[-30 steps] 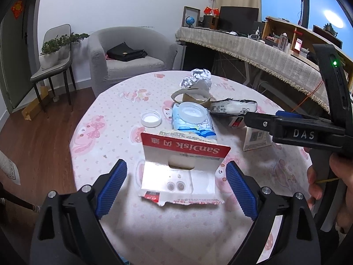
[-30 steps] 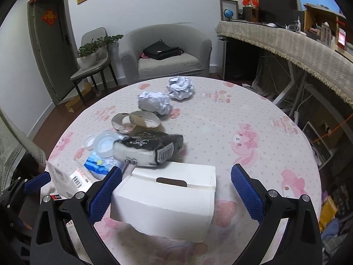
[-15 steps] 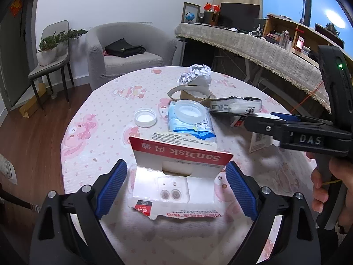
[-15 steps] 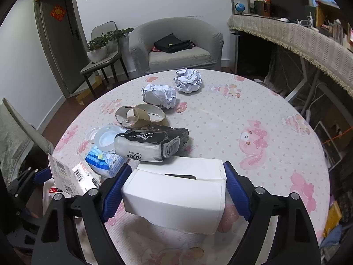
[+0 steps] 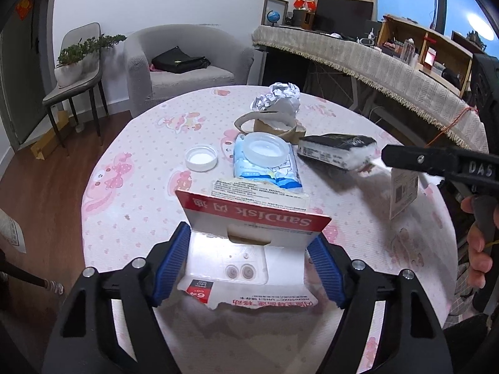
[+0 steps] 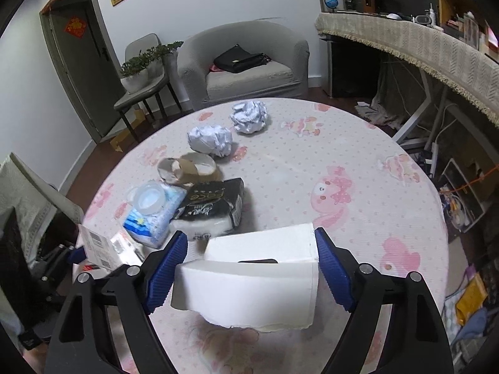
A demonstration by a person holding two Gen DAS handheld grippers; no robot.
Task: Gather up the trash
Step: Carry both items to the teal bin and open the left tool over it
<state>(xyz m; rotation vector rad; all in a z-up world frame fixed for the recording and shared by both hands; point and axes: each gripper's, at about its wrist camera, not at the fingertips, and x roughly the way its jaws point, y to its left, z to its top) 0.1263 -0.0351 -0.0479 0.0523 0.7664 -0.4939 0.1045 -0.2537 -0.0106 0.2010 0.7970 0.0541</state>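
We saw the left gripper closing, its blue pads touching the SanDisk card package on the table. The right gripper pinched the white box. Farther lay the black tissue pack and two crumpled paper balls.

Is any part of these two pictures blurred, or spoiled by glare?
Left wrist view: sharp, except the white card at the right gripper, which is smeared; the blister pack shines with glare. Right wrist view: sharp; the round table curves with fisheye distortion.
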